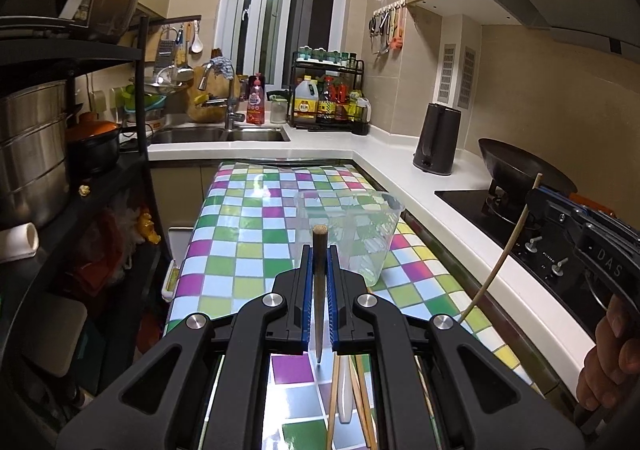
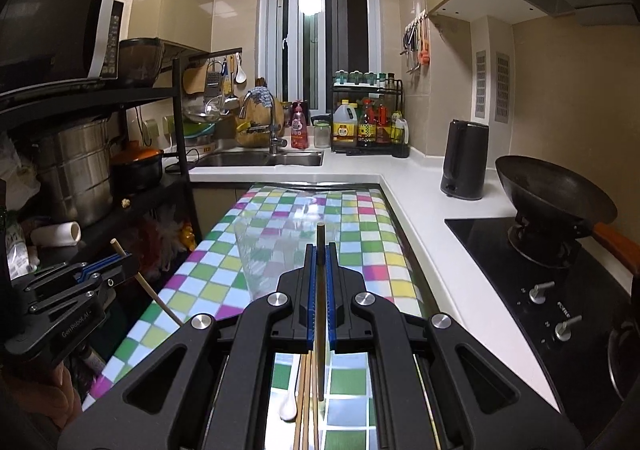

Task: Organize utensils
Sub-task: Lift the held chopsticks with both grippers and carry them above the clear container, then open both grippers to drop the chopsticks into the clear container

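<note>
My left gripper (image 1: 319, 250) is shut on a dark brown chopstick (image 1: 319, 310) that stands nearly upright between the blue pads, held up above the table. Just beyond it stands a clear plastic container (image 1: 352, 234), also visible ahead of the other gripper as the clear plastic container (image 2: 276, 246). My right gripper (image 2: 320, 250) is shut on a light wooden chopstick (image 2: 320, 314), likewise lifted. From the left wrist view the right gripper (image 1: 534, 199) shows at the right with its chopstick (image 1: 496, 262) slanting down. Loose chopsticks (image 2: 306, 402) and a white spoon (image 2: 288, 410) lie on the table below.
The table wears a chequered cloth (image 1: 240, 234). A white counter (image 1: 452, 210) runs along the right with a dark kettle (image 1: 436, 142), a wok (image 2: 556, 194) on a stove, and a sink (image 1: 220, 135) at the back. A black rack (image 1: 60, 154) with pots stands on the left.
</note>
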Demonstrator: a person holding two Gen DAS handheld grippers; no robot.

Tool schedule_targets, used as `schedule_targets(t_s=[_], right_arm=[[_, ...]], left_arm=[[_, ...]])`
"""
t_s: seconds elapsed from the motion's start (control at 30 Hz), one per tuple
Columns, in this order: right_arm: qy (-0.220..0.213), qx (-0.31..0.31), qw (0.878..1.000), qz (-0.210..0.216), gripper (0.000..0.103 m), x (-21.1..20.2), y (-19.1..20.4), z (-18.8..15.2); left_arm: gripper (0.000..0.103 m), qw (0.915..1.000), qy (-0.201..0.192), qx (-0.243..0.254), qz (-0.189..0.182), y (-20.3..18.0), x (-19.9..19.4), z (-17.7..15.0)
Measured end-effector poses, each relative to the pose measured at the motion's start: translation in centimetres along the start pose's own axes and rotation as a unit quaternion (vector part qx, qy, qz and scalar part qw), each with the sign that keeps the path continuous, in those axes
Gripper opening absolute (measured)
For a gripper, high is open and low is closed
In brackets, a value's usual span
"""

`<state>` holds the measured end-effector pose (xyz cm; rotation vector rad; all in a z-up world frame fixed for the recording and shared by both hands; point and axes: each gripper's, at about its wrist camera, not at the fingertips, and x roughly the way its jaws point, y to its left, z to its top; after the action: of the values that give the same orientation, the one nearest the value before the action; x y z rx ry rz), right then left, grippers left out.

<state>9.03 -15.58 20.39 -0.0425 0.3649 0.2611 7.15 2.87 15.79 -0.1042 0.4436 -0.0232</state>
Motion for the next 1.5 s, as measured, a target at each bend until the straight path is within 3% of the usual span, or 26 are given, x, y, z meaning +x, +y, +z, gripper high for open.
schedule_targets(t_s=[0.2, 0.47, 0.6, 0.7, 0.93, 1.23, 1.33, 1.43, 1.47, 1.5], right_arm=[[-0.021, 0.014, 1.000, 0.000, 0.004, 1.3, -0.8, 4.8], [-0.083, 0.028, 0.996, 0.002, 0.004, 3.6, -0.8, 13.3], [-0.099, 0.031, 0.995, 0.005, 0.004, 5.8, -0.5, 15.5], [-0.086, 0.036, 0.996, 0.010, 0.004, 8.5, -0.4, 15.3], [-0.020, 0.049, 0.999, 0.012, 0.004, 14.3, -1.0, 11.4], [0.058, 0.066, 0.996, 0.017, 0.005, 18.9, -1.9, 7.3], [0.075, 0.070, 0.995, 0.015, 0.005, 19.6, -2.1, 6.3], [0.092, 0.066, 0.993, 0.022, 0.011, 20.2, -1.9, 5.6], [0.096, 0.066, 0.993, 0.021, 0.020, 20.1, -1.8, 5.4], [0.096, 0.066, 0.993, 0.019, 0.025, 20.0, -1.9, 5.4]], left_arm=[[0.007, 0.9993, 0.015, -0.010, -0.031, 0.8, 0.9, 5.9], [0.007, 0.9981, -0.018, -0.005, -0.059, 0.0, 2.0, 15.2], [0.007, 0.9980, -0.037, 0.005, -0.051, -0.8, 3.5, 17.3], [0.007, 0.9989, -0.026, 0.009, -0.038, -1.0, 6.5, 17.1], [0.007, 0.9986, 0.043, -0.004, -0.031, -0.3, 13.7, 13.6], [0.007, 0.9887, 0.126, -0.061, -0.052, 2.2, 19.0, 10.6], [0.007, 0.9873, 0.137, -0.060, -0.053, 2.3, 19.8, 9.9], [0.011, 0.9870, 0.141, -0.060, -0.048, 2.4, 19.8, 9.8], [0.014, 0.9871, 0.139, -0.062, -0.048, 2.4, 19.7, 9.8], [0.024, 0.9879, 0.133, -0.064, -0.048, 2.5, 19.4, 9.9]])
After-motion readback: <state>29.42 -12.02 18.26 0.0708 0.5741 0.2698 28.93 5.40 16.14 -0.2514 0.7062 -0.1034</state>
